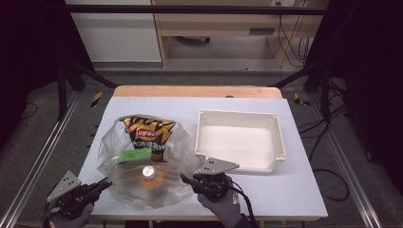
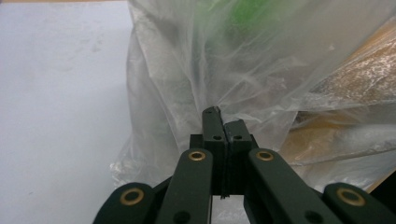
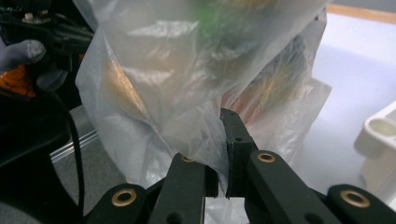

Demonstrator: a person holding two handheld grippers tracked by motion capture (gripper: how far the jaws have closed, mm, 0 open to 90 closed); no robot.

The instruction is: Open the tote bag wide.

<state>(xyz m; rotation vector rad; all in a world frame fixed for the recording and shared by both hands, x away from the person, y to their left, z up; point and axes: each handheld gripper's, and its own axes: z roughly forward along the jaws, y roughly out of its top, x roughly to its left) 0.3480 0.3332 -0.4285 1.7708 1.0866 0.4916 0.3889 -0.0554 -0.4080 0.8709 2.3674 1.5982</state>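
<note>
Left gripper [image 1: 103, 183]: clamped on plastic bag [image 1: 142, 161] edge
Right gripper [image 1: 185, 179]: pinching bag film
Table [image 1: 294, 190]: white top, grey floor [image 1: 209, 78] behind

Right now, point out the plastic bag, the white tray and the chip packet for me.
plastic bag [image 1: 178, 156]: high view, its clear right side.
white tray [image 1: 280, 137]: high view, its right rim.
chip packet [image 1: 145, 133]: high view, its printed front, inside the bag.
</note>
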